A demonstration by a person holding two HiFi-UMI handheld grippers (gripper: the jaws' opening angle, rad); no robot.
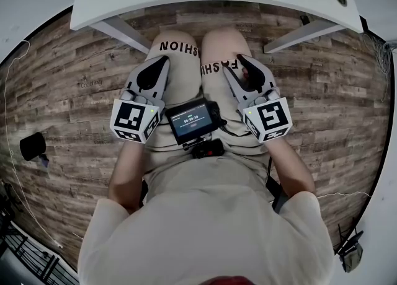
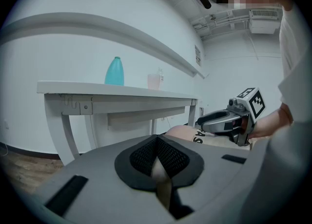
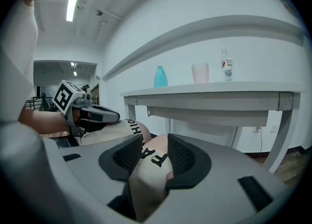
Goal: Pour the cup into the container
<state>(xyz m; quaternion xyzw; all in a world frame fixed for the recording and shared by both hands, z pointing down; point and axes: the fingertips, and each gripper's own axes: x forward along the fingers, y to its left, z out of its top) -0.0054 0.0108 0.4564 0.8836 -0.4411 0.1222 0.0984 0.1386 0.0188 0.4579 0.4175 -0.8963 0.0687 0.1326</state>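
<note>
Left hand-held gripper (image 2: 156, 141) closed, right hand-held gripper (image 3: 155, 140) slightly apart, both empty. Cup (image 3: 200, 73) looks light, crushable: hold mid-wall gently.

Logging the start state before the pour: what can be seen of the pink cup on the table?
The pink cup is a pale, translucent-looking tumbler, slightly wider at the rim, with no handle showing. It stands upright on the white table, between a teal bottle and a clear bottle, apart from both. Only the tabletop touches it. Whether it holds anything cannot be told.
</note>
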